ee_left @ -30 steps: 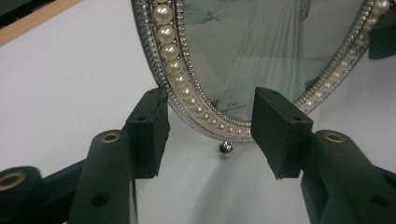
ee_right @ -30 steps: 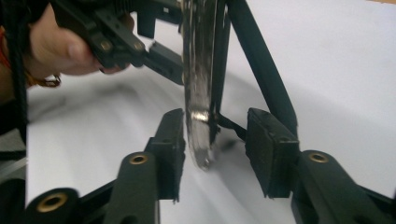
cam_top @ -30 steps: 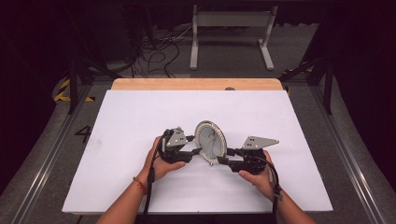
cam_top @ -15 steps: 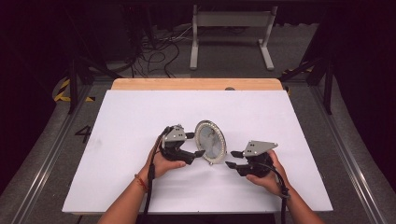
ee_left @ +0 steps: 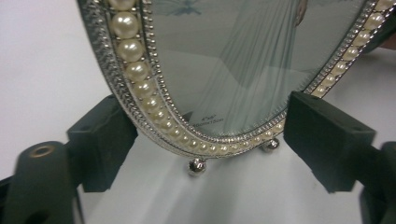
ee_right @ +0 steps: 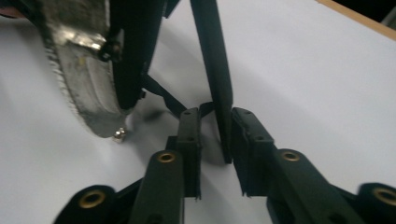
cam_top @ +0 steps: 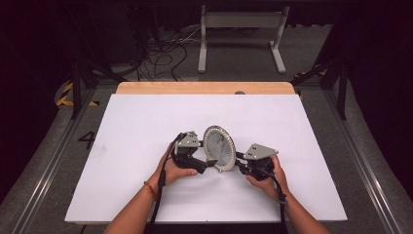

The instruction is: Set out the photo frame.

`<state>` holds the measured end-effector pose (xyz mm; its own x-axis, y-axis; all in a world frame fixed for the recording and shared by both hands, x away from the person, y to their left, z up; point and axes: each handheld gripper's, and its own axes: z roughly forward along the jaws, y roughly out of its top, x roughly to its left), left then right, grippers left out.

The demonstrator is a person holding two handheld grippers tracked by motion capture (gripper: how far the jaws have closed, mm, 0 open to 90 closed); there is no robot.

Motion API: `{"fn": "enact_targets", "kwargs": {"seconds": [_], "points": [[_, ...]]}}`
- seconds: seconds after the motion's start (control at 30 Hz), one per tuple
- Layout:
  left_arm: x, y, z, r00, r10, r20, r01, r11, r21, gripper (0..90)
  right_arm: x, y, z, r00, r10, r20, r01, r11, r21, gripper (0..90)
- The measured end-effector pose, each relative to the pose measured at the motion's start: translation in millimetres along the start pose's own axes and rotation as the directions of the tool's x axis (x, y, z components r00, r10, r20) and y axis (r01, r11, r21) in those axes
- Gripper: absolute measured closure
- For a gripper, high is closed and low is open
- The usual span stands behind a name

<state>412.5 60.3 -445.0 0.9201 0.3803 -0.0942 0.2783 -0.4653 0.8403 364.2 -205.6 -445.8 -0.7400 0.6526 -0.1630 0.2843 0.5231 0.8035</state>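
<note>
Frame: oval pearl-rimmed picture frame [cam_top: 219,148] upright on white worktop [cam_top: 136,122]
Left hand-held gripper [ee_left: 201,135]: spread, jaws flanking frame's lower rim
Right hand-held gripper [ee_right: 215,135]: just been closing, around black easel stand [ee_right: 215,70]; contact unclear

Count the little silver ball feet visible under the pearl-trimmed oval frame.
2. In the left gripper view, one ball foot sits under the picture frame near its lowest point; the other ball foot sits farther right. More may hide behind the rim.
</note>
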Motion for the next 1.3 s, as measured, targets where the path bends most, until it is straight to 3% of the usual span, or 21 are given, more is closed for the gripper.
{"fn": "enact_targets", "kwargs": {"seconds": [0.13, 0.23, 0.27, 0.37, 0.47, 0.6, 0.83, 1.1, 1.2, 1.3], "points": [[1.3, -1.2, -3.2, 0.9999, -0.004, 0.011, 0.004, 1.0000, 0.004, 23.8, -5.2, -1.1, 0.1, 0.9989, 0.013, 0.044, -0.013, 0.9999, 0.003, 81.8], [-0.8, -0.3, -3.5, 0.9999, 0.005, 0.015, -0.005, 1.0000, 0.007, 25.8, -8.4, -2.1, 0.8, 0.9990, 0.029, 0.033, -0.029, 0.9996, -0.008, 79.9], [-1.1, 0.1, -3.6, 0.9999, 0.007, 0.012, -0.007, 1.0000, 0.005, 26.1, -8.3, -1.9, 0.3, 0.9996, 0.027, -0.002, -0.027, 0.9995, -0.018, 77.8], [-2.1, -0.1, -4.2, 0.9999, 0.007, 0.012, -0.007, 0.9999, 0.009, 26.7, -4.0, 1.7, 0.1, 0.9995, -0.015, 0.030, 0.015, 0.9999, 0.004, 76.8], [-1.4, -0.9, -5.6, 0.9998, 0.013, 0.012, -0.013, 0.9998, 0.017, 28.3, -3.5, 2.8, 2.3, 0.9991, -0.005, 0.041, 0.005, 1.0000, 0.006, 72.1], [-0.7, -2.4, -7.5, 0.9999, 0.010, 0.013, -0.010, 0.9996, 0.025, 31.0, -5.7, 2.2, 5.7, 0.9973, -0.006, 0.073, 0.005, 0.9998, 0.020, 74.5], [-3.4, -3.8, -10.4, 0.9988, 0.026, 0.041, -0.027, 0.9991, 0.033, 38.2, -15.2, 0.6, 4.5, 0.9938, 0.024, 0.109, -0.025, 0.9997, 0.005, 74.7], [-8.5, -4.9, -12.8, 0.9987, 0.046, 0.023, -0.047, 0.9979, 0.046, 39.1, -25.3, -3.0, 1.4, 0.9852, 0.079, 0.152, -0.080, 0.9968, -0.004, 70.1], [-9.2, -5.2, -14.1, 0.9986, 0.050, 0.019, -0.051, 0.9974, 0.051, 40.6, -28.9, -4.9, -1.3, 0.9874, 0.102, 0.121, -0.102, 0.9948, -0.011, 66.2], [-9.9, -5.2, -15.4, 0.9976, 0.068, 0.009, -0.069, 0.9953, 0.068, 41.4, -28.5, -4.4, -8.7, 0.9910, 0.095, 0.094, -0.094, 0.9954, -0.018, 63.9]]}}
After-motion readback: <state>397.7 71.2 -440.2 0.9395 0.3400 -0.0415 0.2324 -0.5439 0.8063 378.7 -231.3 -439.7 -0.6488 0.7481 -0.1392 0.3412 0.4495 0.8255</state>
